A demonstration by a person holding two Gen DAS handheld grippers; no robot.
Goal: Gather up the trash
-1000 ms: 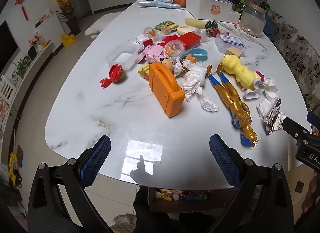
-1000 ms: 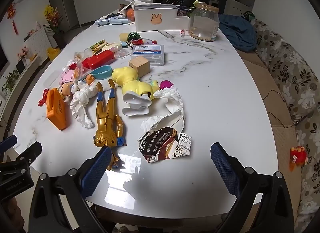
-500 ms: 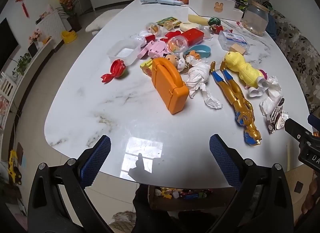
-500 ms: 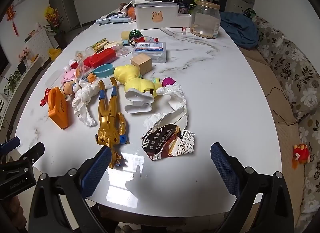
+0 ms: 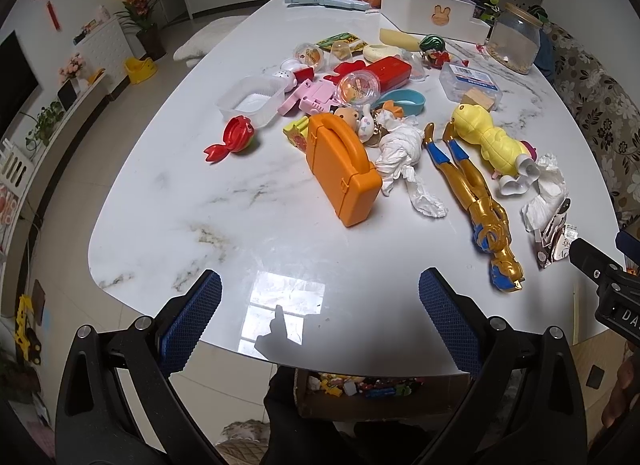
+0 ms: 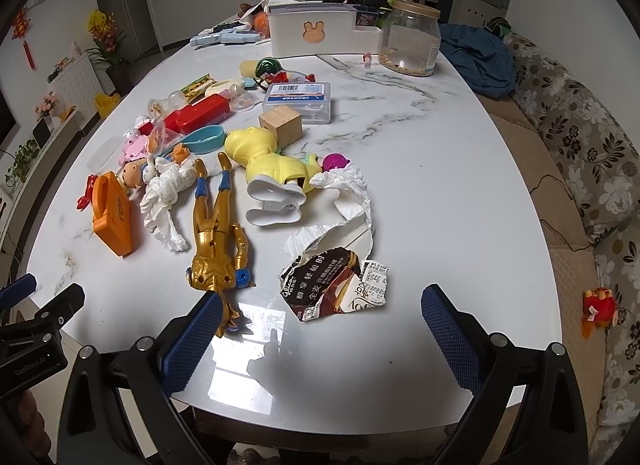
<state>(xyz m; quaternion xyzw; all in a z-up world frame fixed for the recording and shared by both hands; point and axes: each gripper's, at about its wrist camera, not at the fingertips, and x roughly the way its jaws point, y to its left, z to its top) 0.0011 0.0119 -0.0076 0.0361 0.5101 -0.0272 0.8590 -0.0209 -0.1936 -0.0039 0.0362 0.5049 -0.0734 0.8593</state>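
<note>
A torn brown snack wrapper point(image 6: 334, 285) lies near the table's front edge, just ahead of my open right gripper point(image 6: 320, 329); it also shows in the left wrist view point(image 5: 554, 239). A crumpled white tissue point(image 6: 348, 201) lies behind it, next to a yellow toy. Another crumpled white tissue point(image 5: 404, 161) lies between the orange toy case point(image 5: 344, 169) and the gold figure point(image 5: 476, 201). My left gripper point(image 5: 320, 313) is open and empty over the front edge of the table.
Toys cover the white marble table point(image 5: 180, 193): a red fish point(image 5: 232, 139), a clear tray point(image 5: 252, 99), a yellow toy point(image 6: 268, 161), a wooden cube point(image 6: 280, 127). A white box point(image 6: 312, 33) and a jar point(image 6: 410, 43) stand at the back. A sofa point(image 6: 580, 153) runs along the right.
Both grippers have moved slightly forward toward the table and stay open. Nothing on the table has moved.
</note>
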